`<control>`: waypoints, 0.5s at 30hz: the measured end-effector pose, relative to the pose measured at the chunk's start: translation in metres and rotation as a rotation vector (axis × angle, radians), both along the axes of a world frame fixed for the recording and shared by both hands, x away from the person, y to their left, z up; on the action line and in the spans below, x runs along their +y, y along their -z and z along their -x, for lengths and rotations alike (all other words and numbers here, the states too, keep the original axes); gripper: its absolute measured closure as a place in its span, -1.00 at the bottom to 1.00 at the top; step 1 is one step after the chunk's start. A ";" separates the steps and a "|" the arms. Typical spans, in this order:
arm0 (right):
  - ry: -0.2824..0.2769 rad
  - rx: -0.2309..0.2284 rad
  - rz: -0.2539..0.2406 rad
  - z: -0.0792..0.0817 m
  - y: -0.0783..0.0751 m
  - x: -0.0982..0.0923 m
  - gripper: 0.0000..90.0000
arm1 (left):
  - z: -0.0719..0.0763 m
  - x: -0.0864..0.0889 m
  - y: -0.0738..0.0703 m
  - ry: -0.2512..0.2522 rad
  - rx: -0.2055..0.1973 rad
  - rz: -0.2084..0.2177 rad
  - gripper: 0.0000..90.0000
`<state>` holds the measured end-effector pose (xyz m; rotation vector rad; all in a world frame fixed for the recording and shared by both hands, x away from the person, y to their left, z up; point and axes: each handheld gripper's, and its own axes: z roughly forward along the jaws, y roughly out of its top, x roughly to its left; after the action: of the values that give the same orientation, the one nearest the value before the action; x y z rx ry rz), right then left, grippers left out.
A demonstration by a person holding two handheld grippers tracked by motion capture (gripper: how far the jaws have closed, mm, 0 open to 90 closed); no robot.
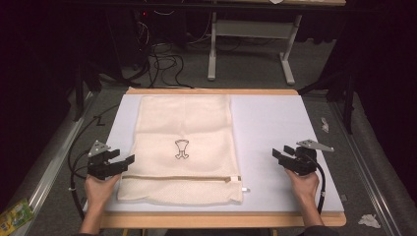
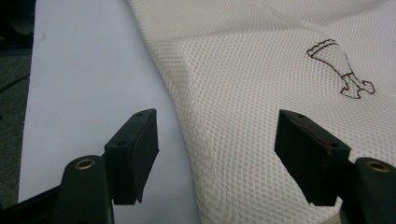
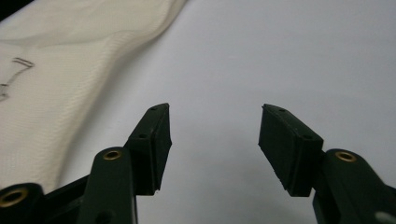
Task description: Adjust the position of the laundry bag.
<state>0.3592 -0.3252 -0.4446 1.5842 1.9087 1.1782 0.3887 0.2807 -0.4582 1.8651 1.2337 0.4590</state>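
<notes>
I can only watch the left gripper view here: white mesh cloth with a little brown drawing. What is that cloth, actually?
Observer: A mesh laundry bag lying flat, with a zipper across its near end.
Operator: Is the other tool touching it?
Observer: No. The right gripper hovers over the bare white mat, apart from the bag, jaws open.
Operator: And the one I'm watching from?
Observer: The left gripper is open at the bag's left edge, near the zipper.

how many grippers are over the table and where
2: the left gripper at the left edge of the mesh laundry bag, jaws open; the right gripper over the bare mat right of it, open.
</notes>
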 end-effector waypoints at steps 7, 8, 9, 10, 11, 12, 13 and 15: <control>-0.098 0.031 0.009 -0.009 -0.001 0.030 -0.07 | -0.002 -0.002 0.002 0.013 0.029 -0.006 -0.32; -0.098 0.031 0.009 -0.009 -0.001 0.030 -0.07 | -0.002 -0.002 0.002 0.013 0.029 -0.006 -0.32; -0.123 0.043 0.012 -0.012 -0.001 0.039 -0.07 | -0.003 -0.003 0.003 0.012 0.044 -0.003 -0.33; -0.123 0.043 0.012 -0.012 -0.001 0.039 -0.07 | -0.003 -0.003 0.003 0.012 0.044 -0.003 -0.34; -0.133 0.051 0.014 -0.014 0.000 0.047 -0.06 | -0.004 -0.005 0.003 0.019 0.056 0.000 -0.34; -0.133 0.051 0.014 -0.014 0.000 0.047 -0.06 | -0.005 -0.007 0.003 0.018 0.062 -0.001 -0.34; -0.145 0.049 0.025 -0.016 -0.001 0.054 -0.03 | -0.006 -0.010 0.002 0.024 0.061 -0.014 -0.35; -0.155 0.053 0.035 -0.018 -0.002 0.061 0.01 | -0.009 -0.012 0.002 0.024 0.075 -0.011 -0.34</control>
<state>0.3769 -0.2639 -0.4429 1.4856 2.1068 1.1681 0.3977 0.2688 -0.4605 1.9201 1.2585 0.3866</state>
